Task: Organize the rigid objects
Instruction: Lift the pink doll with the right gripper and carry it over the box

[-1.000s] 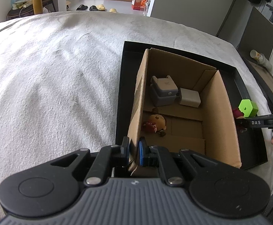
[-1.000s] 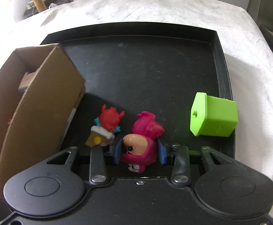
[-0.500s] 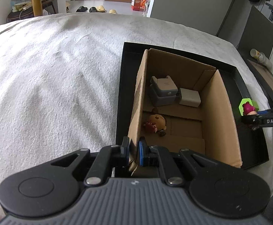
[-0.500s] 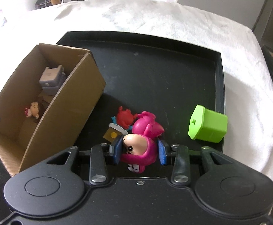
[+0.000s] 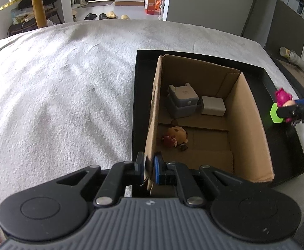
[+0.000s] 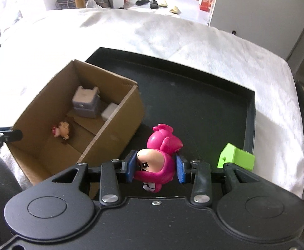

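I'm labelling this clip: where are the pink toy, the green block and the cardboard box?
pink toy (image 6: 159, 145): right wrist view, on its pink body.
green block (image 6: 238, 158): right wrist view, on its top face.
cardboard box (image 5: 251, 129): left wrist view, on its right inner wall.

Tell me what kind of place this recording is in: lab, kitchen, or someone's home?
Most likely a home, not a lab: the black tray sits on a white fuzzy blanket that looks like a bed, slippers lie on the floor beyond it, and a wooden side table stands in the far room.
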Available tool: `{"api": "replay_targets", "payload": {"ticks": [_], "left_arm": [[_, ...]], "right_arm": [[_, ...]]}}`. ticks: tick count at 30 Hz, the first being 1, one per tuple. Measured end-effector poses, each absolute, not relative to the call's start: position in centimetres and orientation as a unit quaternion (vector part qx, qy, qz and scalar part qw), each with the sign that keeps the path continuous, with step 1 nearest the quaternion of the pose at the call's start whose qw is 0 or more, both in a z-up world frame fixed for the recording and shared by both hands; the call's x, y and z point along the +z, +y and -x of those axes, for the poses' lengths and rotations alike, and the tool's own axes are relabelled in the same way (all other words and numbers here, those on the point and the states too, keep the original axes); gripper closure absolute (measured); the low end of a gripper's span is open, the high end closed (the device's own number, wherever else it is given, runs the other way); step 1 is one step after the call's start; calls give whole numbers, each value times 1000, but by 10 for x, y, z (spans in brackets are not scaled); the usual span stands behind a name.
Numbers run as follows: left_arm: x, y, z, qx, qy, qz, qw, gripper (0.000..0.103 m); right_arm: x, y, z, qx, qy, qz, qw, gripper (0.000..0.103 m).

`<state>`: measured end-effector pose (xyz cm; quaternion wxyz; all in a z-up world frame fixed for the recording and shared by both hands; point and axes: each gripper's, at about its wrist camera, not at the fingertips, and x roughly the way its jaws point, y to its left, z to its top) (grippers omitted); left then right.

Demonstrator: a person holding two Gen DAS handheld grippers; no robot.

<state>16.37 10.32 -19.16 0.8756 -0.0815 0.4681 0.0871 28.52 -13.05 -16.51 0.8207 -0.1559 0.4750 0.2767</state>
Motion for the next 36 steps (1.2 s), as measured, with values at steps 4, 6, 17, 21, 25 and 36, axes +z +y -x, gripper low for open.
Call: {"api": "replay_targets", "payload": {"ticks": [4, 6, 17, 21, 25, 36], "left_arm": [[-191, 106, -162, 84, 465, 88, 877, 94], [-191, 106, -161, 83, 463, 89, 878, 95], [-190, 112, -157, 71, 456, 106, 881, 95], [-190, 113, -156, 64, 454, 111, 882, 95], [-191, 115, -155, 59, 453, 116, 882, 95], [-193, 115, -155, 36, 455, 117, 882, 95]], "right_arm": [[-154, -121, -280, 286, 465, 160, 823, 65], [-149, -116, -278, 289, 460, 164, 823, 65], [-134, -90, -268, 308, 443, 178, 823, 65], [-131, -78, -264, 317, 439, 184, 821, 65], [-131, -67, -263, 323, 437, 188, 818, 65], [-143, -34, -259, 333, 444, 206, 806, 65]]}}
